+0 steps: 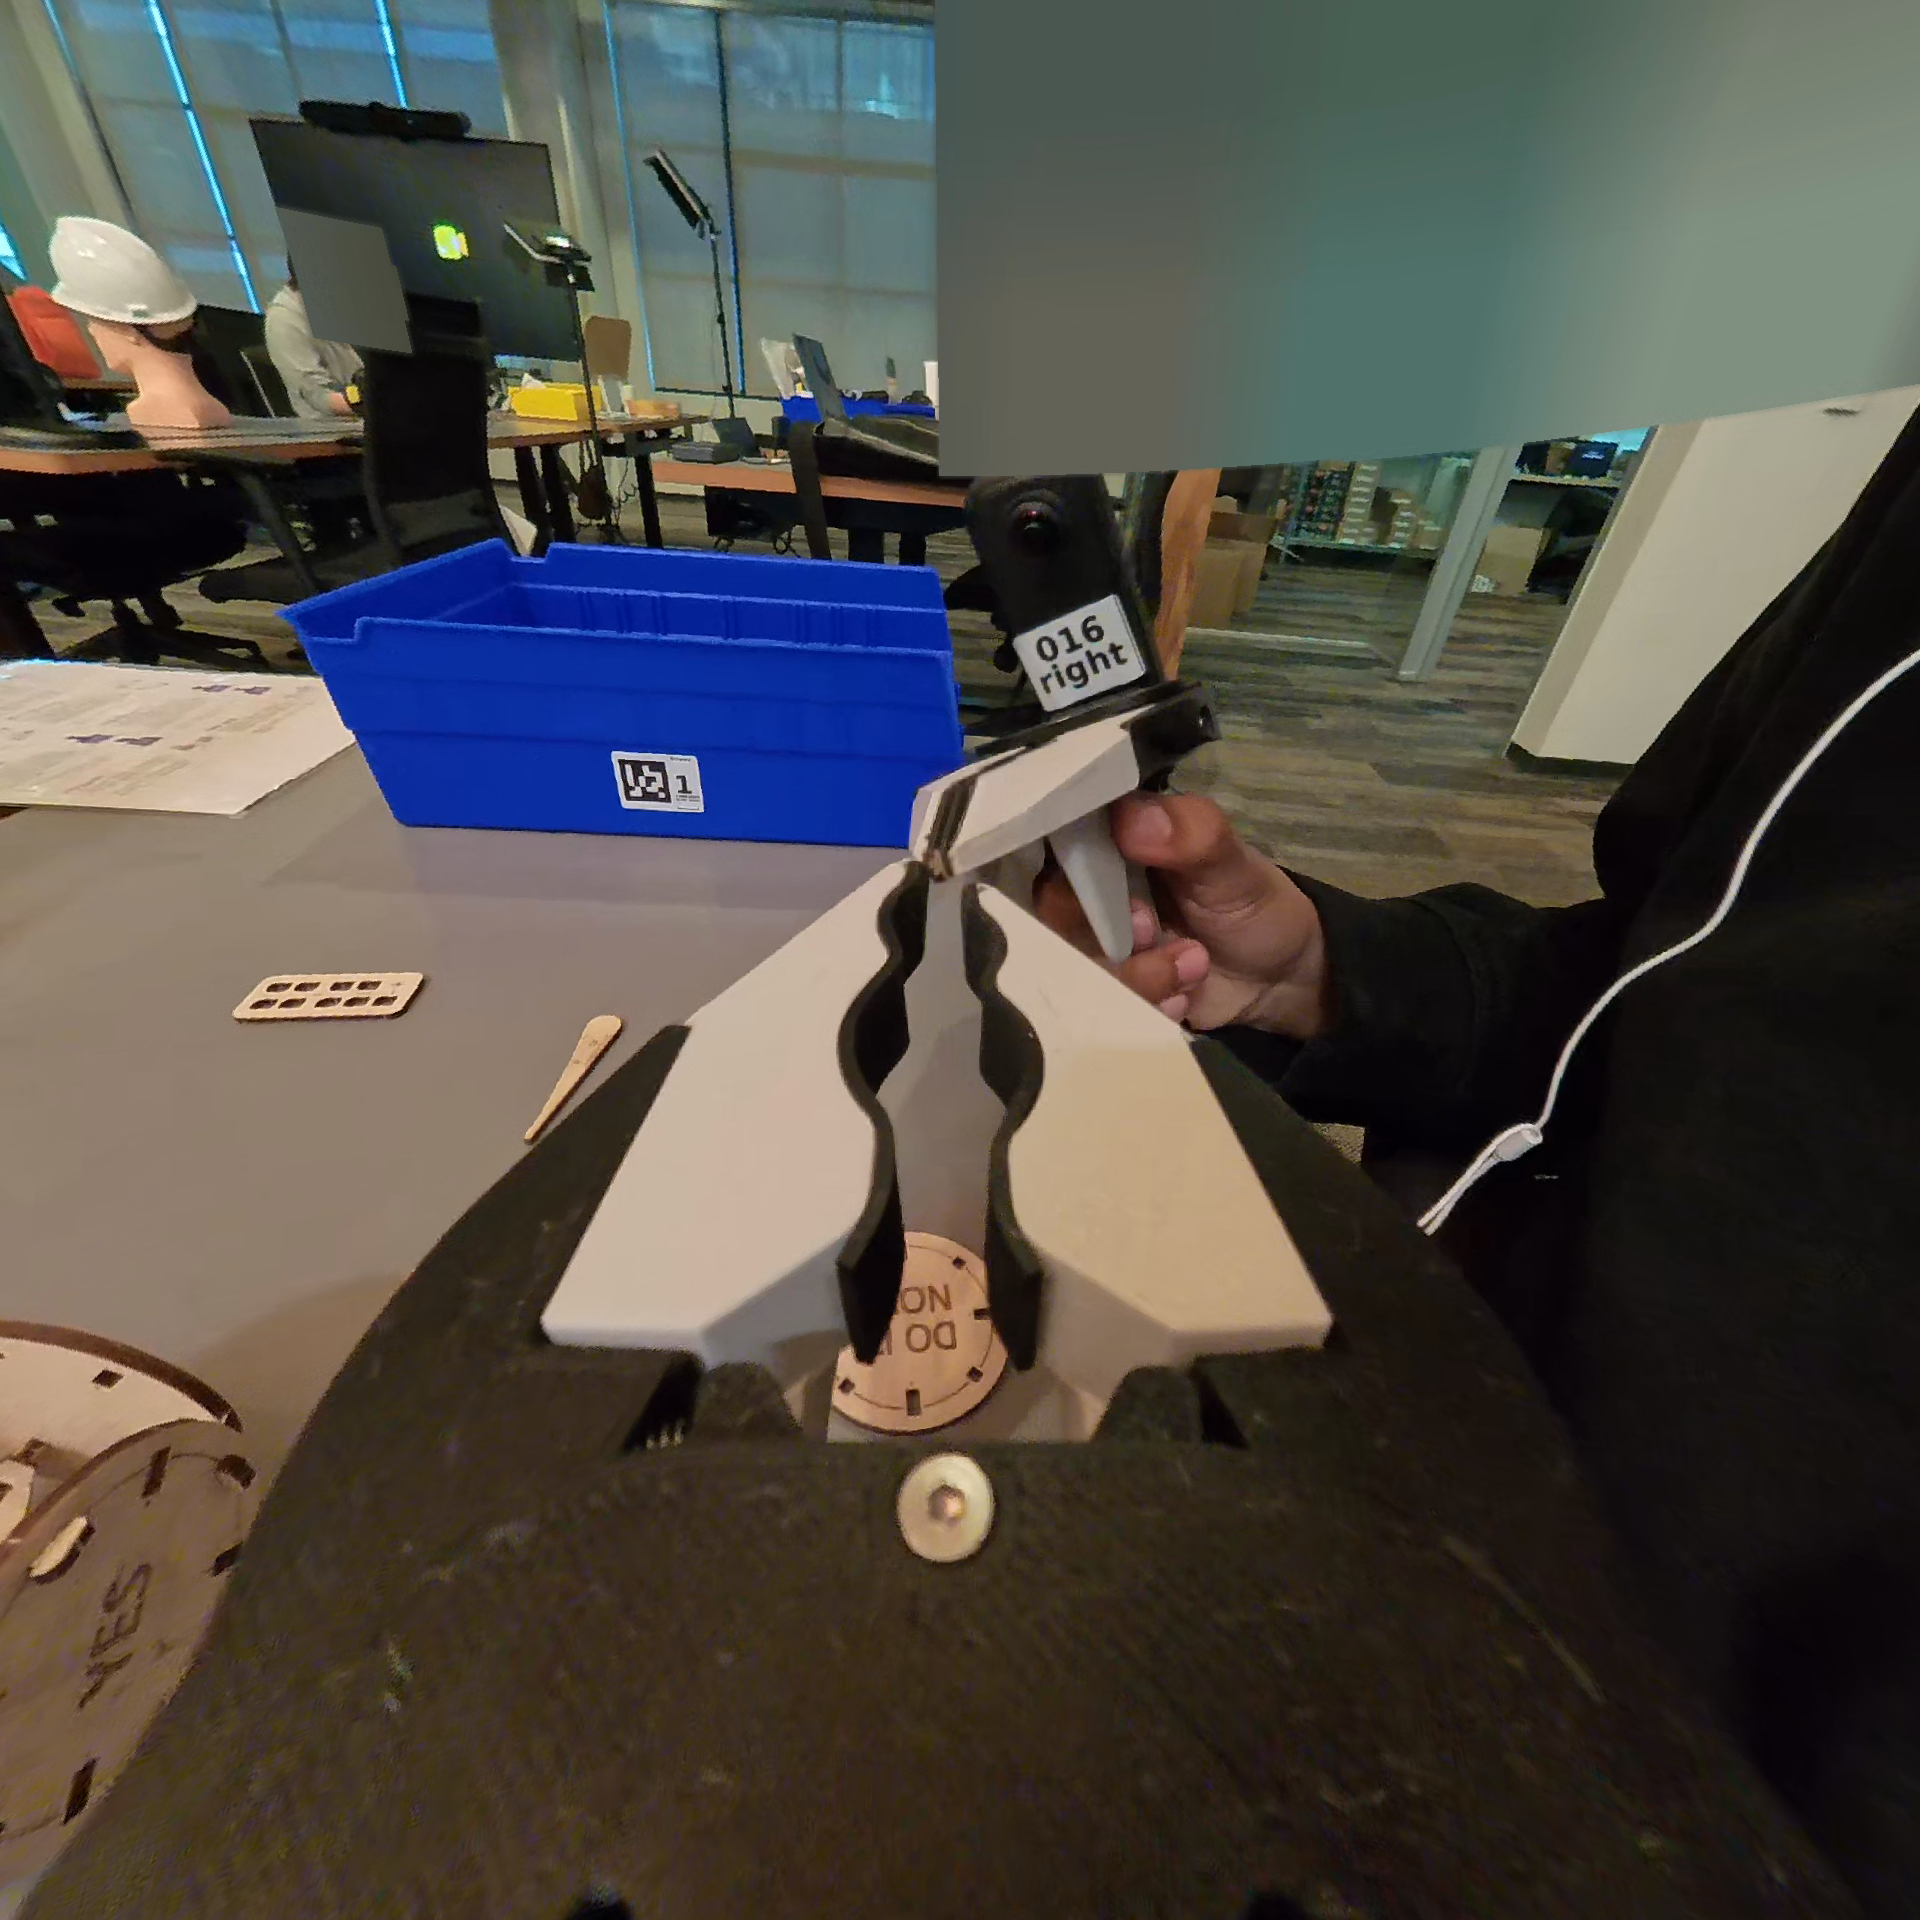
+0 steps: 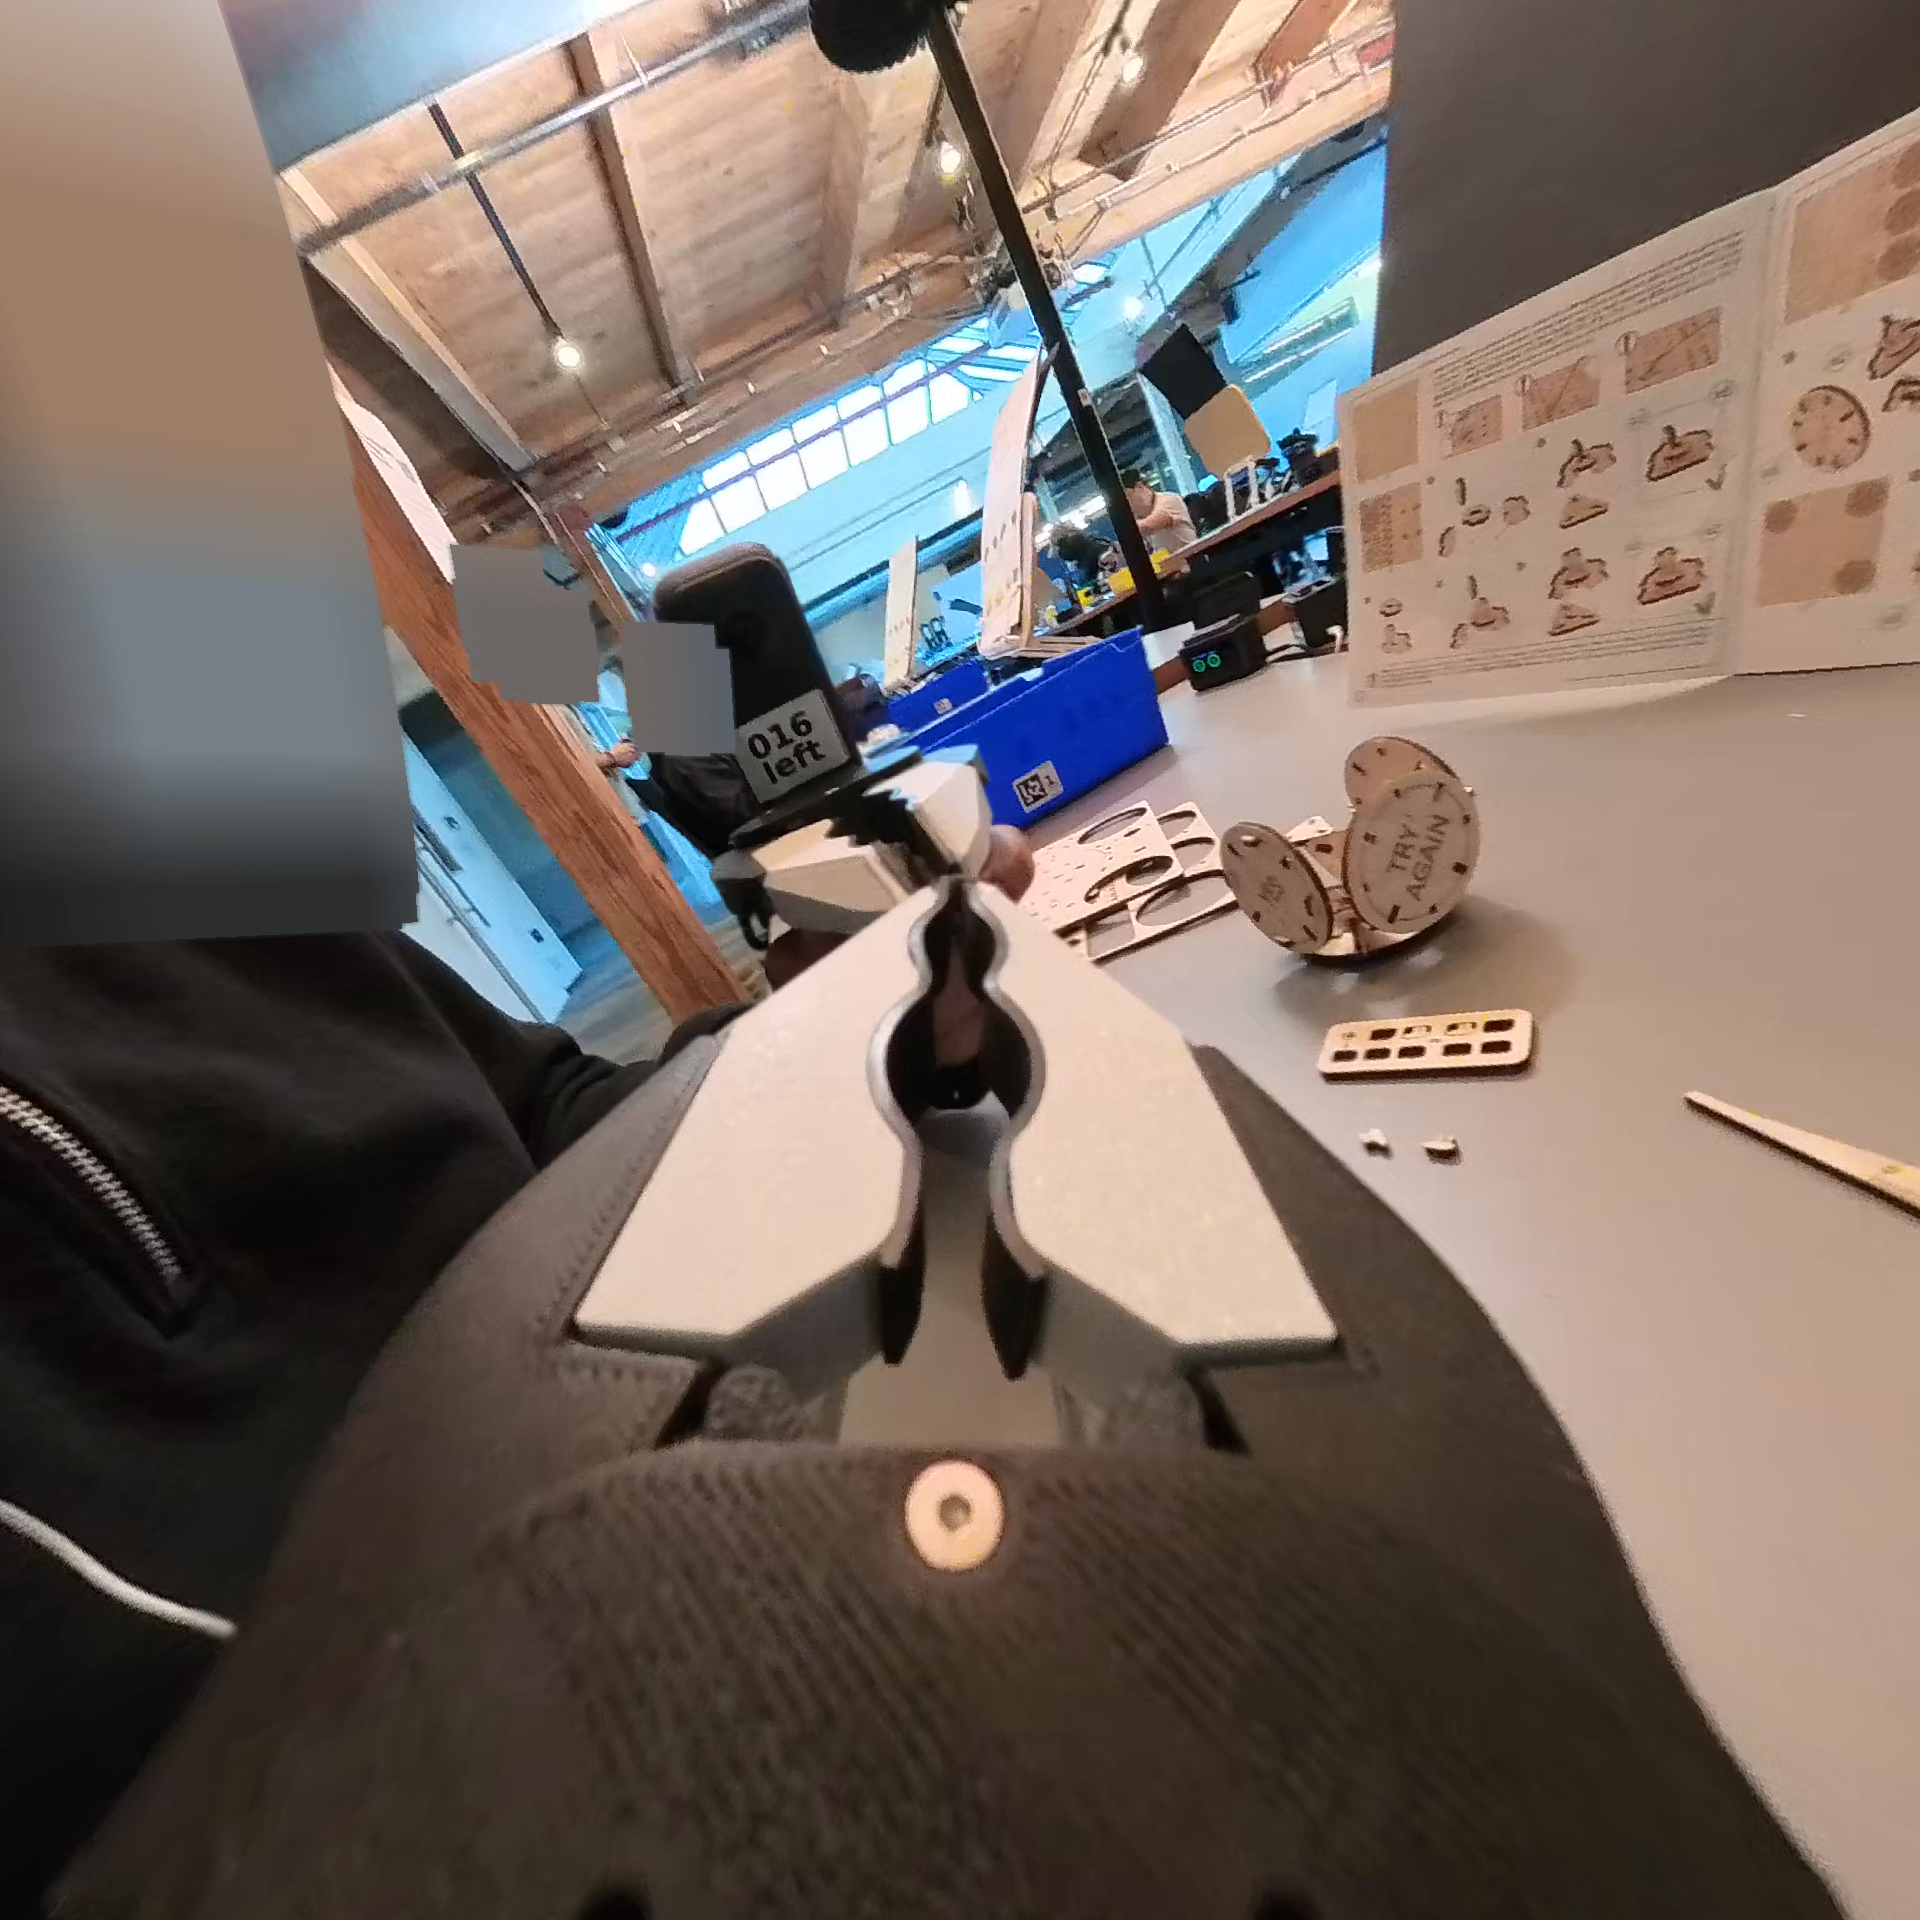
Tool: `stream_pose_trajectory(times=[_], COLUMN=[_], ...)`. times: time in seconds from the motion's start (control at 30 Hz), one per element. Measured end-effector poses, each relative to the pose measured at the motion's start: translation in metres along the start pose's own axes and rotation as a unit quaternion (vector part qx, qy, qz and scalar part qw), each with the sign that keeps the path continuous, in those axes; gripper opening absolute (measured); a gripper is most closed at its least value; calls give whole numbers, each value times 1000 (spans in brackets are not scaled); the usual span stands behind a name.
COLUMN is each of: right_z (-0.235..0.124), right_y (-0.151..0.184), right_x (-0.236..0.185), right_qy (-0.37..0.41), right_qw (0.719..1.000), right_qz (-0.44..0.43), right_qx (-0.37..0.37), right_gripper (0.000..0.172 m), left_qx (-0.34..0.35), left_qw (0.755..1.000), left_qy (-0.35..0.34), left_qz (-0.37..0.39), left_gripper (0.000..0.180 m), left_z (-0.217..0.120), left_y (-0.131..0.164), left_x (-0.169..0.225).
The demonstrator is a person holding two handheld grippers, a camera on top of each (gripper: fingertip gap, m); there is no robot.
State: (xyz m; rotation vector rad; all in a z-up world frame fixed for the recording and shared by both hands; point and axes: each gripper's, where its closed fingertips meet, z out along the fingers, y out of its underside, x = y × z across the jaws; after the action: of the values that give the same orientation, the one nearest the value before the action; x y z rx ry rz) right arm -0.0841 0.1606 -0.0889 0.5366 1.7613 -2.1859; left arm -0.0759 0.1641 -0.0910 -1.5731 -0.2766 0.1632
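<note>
Right gripper point(image 2: 948, 885), tips closed, is held tip to tip with the slightly parted left gripper point(image 1: 948, 883), both raised above the counter point(image 1: 312, 1143).

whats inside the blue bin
Only the blue bin's bare ribbed inner walls show in the left wrist view. Its floor is hidden behind the front wall, so any contents there cannot be seen.

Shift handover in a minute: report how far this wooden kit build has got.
Done: a slotted-disc assembly stands on the table, with several discs joined.
In hand: the left tongs and right tongs meet tip to tip. The right tongs look shut, and anything pinched is too small to tell.
Remaining: punched sheets, a small slotted plate, two tiny bits and a loose disc lie unattached.
</note>
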Motion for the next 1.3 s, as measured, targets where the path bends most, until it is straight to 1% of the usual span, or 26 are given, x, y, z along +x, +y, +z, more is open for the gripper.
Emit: stream_pose_trajectory(times=[0.17, 0.23, 0.3, 0.37, 0.5, 0.6, 0.87, 1.03, 1.2, 1.3], right_z=[1, 2, -1, -7, -15, -15, -10, -16, -20, -21], right_y=[4, 5, 1, -5, -15, -17, -11, -17, -20, -22], right_x=[-3, 0, 6, 10, 13, 13, 13, 9, 2, -3], right_qy=[-41, -34, -21, -17, -15, -19, 7, 0, 0, 7], right_qw=[997, 997, 997, 996, 995, 994, 998, 998, 997, 997], right_qz=[59, 68, 73, 80, 84, 86, 43, 35, 9, -16], right_qx=[-6, -7, 6, 26, 59, 64, 39, 61, 73, 79], right_gripper=[0, 0, 0, 0, 0, 0, 0, 6, 14, 17], left_qx=[-1, -13, -23, -15, -7, -6, -10, -9, -11, 8], left_qw=[1000, 1000, 999, 998, 997, 996, 997, 997, 996, 995], left_qy=[-10, -11, -43, -66, -77, -84, -82, -70, -74, -82], left_qz=[7, 10, 22, 20, 5, 9, 11, 14, 40, 52], left_gripper=[3, 0, 0, 0, 0, 0, 0, 0, 0, 1], left_z=[0, 1, -1, -5, -8, -9, -7, -5, -5, -9], left_y=[0, 4, 7, 4, 2, 2, 5, 6, 6, -2], left_x=[-2, -3, -12, -21, -27, -29, -29, -27, -25, -22])
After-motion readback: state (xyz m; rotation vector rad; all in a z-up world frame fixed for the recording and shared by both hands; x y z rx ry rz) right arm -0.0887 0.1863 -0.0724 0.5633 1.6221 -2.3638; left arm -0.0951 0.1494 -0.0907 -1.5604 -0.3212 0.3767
